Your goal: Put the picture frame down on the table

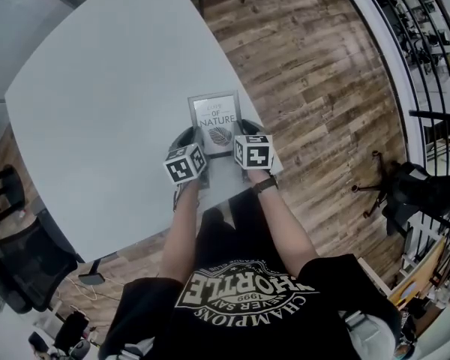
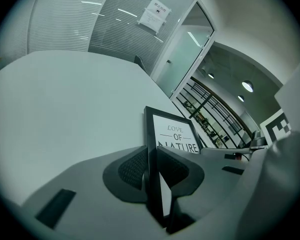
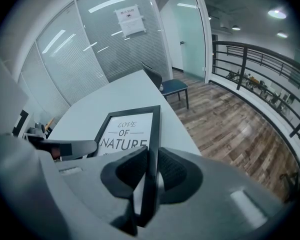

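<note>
The picture frame (image 1: 216, 118) is black-edged with a white print reading "LOVE OF NATURE". It hangs nearly flat over the white table (image 1: 97, 103), close to the table's near right edge; I cannot tell whether it touches the top. My left gripper (image 1: 189, 139) is shut on the frame's left edge, and my right gripper (image 1: 247, 131) is shut on its right edge. In the left gripper view the frame (image 2: 174, 134) runs forward from between the pads of the left gripper (image 2: 152, 171). The right gripper view shows the frame (image 3: 127, 129) clamped edge-on in the right gripper (image 3: 150, 171).
Wooden floor (image 1: 322, 88) lies right of the table, with a black railing (image 1: 427, 51) beyond it. A blue chair (image 3: 170, 86) stands at the table's far end. A black office chair (image 1: 22, 261) is at the near left. A glass wall (image 3: 90, 49) stands behind the table.
</note>
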The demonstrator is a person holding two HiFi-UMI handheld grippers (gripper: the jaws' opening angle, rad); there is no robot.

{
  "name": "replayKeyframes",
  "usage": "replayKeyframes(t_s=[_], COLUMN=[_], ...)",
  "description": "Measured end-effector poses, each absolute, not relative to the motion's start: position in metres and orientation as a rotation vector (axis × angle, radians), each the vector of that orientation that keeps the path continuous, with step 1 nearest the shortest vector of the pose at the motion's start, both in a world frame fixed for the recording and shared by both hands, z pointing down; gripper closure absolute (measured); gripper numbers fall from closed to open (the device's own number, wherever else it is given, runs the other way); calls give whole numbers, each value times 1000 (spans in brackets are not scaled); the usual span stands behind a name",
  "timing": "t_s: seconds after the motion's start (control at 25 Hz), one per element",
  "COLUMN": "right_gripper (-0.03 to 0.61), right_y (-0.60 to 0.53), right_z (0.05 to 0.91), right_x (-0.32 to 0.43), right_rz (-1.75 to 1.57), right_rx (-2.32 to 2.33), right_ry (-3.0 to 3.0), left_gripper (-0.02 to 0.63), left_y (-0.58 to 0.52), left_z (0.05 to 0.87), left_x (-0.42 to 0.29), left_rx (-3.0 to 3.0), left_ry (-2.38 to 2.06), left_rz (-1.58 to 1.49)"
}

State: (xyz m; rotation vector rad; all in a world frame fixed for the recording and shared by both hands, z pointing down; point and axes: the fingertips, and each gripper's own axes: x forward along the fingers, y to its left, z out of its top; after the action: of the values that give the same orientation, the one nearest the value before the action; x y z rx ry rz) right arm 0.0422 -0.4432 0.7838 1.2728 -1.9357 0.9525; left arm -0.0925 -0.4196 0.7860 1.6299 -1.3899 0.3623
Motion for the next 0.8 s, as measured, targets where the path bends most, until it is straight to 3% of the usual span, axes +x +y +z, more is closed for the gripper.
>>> replayKeyframes(t_s=[0.8], right_gripper=[509], right_y=[-436], right_z=[762], right_x=[52], right_rz=[935], right_rx=[1330], right_ry=[-1967], left_gripper=[532], left_y=[-411], left_z=[759], left_x=[-104], left_rx=[1669], left_ry=[-1418], left_rz=[352])
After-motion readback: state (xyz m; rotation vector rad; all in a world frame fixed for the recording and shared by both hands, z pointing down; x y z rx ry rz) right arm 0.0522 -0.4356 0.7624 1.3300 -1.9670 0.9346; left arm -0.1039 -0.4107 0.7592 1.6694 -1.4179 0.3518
